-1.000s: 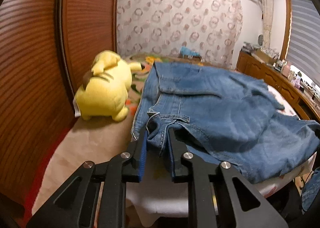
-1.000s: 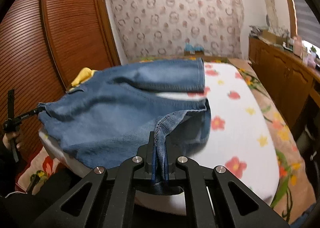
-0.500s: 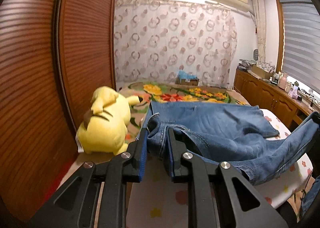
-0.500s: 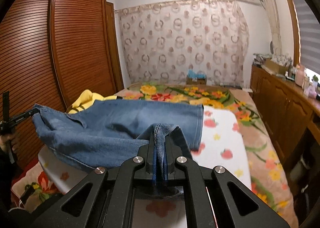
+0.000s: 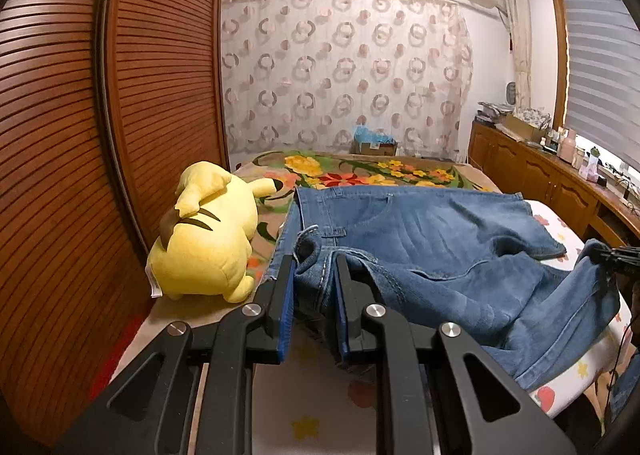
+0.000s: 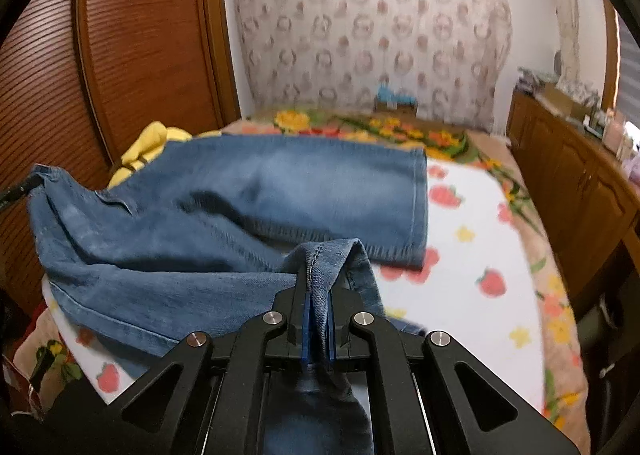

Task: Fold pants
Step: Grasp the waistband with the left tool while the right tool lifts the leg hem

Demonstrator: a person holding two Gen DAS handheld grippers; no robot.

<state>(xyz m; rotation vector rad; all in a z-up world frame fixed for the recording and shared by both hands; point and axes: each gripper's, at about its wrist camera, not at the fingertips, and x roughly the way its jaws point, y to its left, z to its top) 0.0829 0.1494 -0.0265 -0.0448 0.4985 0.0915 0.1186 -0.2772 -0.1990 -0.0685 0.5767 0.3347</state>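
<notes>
**Currently catalogued: one pair of blue denim pants, mid-fold on a bed**

Item: jeans (image 5: 440, 239), spread over the flowered bedspread (image 5: 360, 175) across the centre and right of the left wrist view. One leg lies flat toward the curtain; the near leg is lifted and draped.

Handling, as judged: denim is heavy for cloth, limp yet thick at its seams, not slippery and not fragile. It sags between two holds and drags what lies beneath. Best holds are the waistband corner and the leg hem, where doubled stitching gives the pads something firm.

Tools: left gripper (image 5: 314, 287) is clenched on a bunched waistband corner at lower centre. Right gripper (image 6: 316, 315) is pinched nearly flat on the stitched hem of the near leg, lower centre of its view.

Nearby: yellow plush toy (image 5: 208, 239), left of the pants, just beside the waistband, against the slatted wardrobe (image 5: 120, 95).

Change since a second ago: both holds are unchanged. The hem has travelled across toward the far leg, so the cloth between the grippers now hangs looser. More bedspread and curtain show in the left view.
</notes>
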